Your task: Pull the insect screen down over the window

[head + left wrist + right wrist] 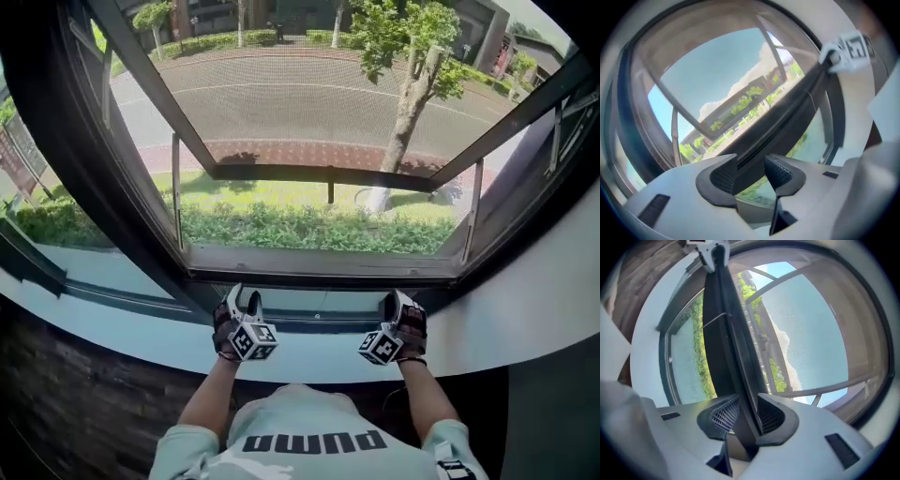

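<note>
Screen bar (319, 321) looks nearly down, just above near sill (309, 364). L tongs (244, 300) & R tongs (399, 302) both clamp bar. Left to do: seat it, release.
</note>
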Available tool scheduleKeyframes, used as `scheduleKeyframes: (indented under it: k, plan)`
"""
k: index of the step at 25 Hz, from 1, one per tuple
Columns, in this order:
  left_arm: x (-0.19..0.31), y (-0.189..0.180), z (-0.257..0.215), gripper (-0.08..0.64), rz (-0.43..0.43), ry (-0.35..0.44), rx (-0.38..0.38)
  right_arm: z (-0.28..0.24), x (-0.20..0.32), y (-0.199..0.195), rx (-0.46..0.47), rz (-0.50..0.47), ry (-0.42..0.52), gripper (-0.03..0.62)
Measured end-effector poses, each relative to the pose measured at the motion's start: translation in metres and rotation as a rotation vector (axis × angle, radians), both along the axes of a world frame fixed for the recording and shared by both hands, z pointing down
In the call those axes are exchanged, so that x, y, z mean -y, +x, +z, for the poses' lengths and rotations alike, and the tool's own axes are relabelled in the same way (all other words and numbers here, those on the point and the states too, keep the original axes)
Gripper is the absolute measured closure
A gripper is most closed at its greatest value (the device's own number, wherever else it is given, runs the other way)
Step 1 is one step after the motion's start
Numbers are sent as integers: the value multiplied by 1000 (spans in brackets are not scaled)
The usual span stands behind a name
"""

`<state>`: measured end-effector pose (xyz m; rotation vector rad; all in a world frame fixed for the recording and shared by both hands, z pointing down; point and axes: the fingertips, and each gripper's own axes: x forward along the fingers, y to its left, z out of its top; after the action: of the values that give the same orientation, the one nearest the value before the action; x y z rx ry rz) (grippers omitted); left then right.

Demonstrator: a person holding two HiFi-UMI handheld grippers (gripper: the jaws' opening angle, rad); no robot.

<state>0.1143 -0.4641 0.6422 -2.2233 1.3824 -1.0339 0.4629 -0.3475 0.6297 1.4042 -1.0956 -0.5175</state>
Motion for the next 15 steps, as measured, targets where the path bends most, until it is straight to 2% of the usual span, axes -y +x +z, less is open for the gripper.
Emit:
scheduleKeyframes:
  k: [2, 3, 4, 7, 9, 11, 12, 13, 15]
  plan:
    - [-7, -1, -19, 446, -1, -106, -249, -10, -7, -21, 211, 39, 45, 473]
    - [-12, -1, -29, 495, 9, -147, -355, -15, -11, -34, 347, 54, 67, 474]
    - [-18, -1, -40, 514, 24, -188, -456, -20, -16, -48, 497, 71, 91, 479]
    - [-44, 1, -65, 545, 89, -366, -791, -41, -31, -90, 926, 114, 191, 583]
    - [-64, 2, -76, 546, 146, -536, -1039, -61, -40, -116, 1114, 109, 278, 584]
    - [-84, 2, -82, 546, 216, -700, -1246, -79, -50, -141, 1240, 96, 356, 584]
    - [-93, 0, -85, 546, 250, -746, -1301, -85, -57, -153, 1284, 88, 385, 584]
    - [-103, -4, -87, 546, 282, -762, -1315, -89, -64, -165, 1311, 77, 408, 584]
    - [-124, -11, -92, 546, 344, -755, -1259, -95, -78, -189, 1319, 57, 431, 584]
